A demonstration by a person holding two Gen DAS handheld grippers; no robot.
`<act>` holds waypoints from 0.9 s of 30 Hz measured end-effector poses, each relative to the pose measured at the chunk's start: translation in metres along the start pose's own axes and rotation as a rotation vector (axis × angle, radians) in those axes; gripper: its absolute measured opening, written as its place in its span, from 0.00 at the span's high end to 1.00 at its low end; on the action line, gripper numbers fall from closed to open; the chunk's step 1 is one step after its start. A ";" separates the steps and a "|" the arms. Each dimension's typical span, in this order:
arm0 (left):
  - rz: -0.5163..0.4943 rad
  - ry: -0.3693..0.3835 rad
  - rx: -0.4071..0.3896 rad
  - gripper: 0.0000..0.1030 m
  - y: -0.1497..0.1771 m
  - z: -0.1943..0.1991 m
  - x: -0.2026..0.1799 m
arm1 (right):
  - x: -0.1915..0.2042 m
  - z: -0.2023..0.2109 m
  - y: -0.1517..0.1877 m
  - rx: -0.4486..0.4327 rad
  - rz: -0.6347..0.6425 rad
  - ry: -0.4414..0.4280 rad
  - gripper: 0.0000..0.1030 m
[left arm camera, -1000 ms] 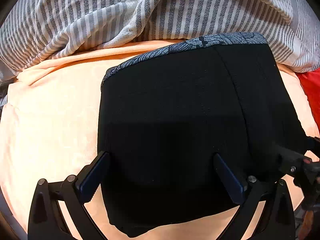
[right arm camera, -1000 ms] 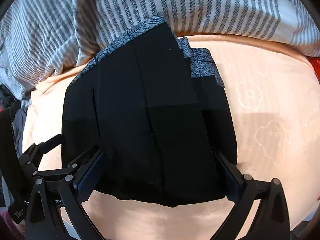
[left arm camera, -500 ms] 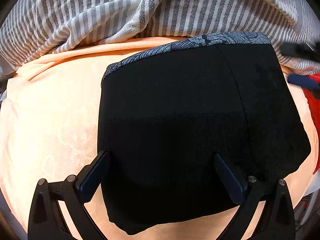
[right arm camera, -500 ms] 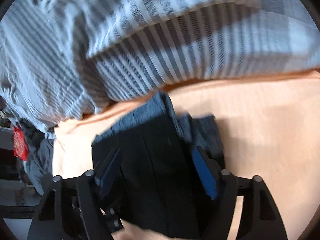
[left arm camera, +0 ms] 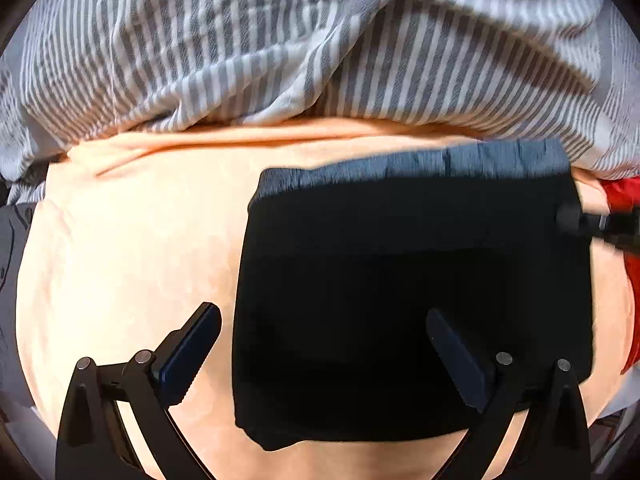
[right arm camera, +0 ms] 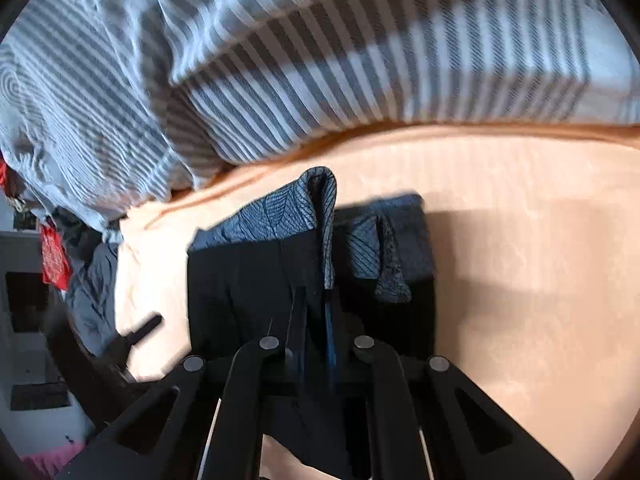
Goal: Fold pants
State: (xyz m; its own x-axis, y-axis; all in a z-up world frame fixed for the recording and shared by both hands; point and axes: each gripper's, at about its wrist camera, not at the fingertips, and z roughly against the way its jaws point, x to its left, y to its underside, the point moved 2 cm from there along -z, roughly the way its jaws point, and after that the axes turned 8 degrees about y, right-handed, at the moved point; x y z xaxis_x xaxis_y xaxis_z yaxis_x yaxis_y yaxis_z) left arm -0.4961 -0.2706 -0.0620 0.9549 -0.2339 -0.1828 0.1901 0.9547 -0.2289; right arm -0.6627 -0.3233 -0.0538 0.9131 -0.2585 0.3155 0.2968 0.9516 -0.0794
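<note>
right tool (right arm camera: 314, 312): jaws just closed, pinching a raised fold of the folded black pants with blue leaf-print waistband (right arm camera: 256, 280) | left tool (left arm camera: 324, 348): wide open, holding nothing, over pants (left arm camera: 400, 280) | pants lie on peach bed sheet (left arm camera: 120, 260) | grey-white striped duvet (left arm camera: 280, 40) bunched behind

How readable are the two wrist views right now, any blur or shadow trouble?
Left wrist view: motion-smeared throughout, the black pants a detail-less dark mass. Right wrist view: striped bedding streaked, pants' patterned waistband fairly crisp, hard shadow on the peach sheet.
</note>
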 end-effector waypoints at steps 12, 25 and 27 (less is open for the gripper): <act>0.042 -0.035 0.081 0.00 0.002 -0.037 0.001 | 0.004 0.027 0.015 -0.029 0.030 -0.005 0.79; 0.012 -0.042 0.053 0.00 0.005 -0.044 -0.004 | -0.012 -0.030 0.038 0.048 -0.036 -0.013 0.40; 0.008 -0.047 0.055 0.00 0.004 -0.044 -0.005 | -0.007 -0.030 0.038 0.050 -0.008 -0.014 0.30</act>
State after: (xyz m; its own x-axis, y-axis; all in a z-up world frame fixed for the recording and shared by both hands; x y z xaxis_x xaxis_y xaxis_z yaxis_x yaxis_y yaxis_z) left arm -0.5103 -0.2733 -0.1042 0.9659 -0.2185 -0.1387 0.1934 0.9656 -0.1740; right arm -0.6488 -0.2901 -0.0874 0.9068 -0.2638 0.3289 0.2891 0.9568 -0.0296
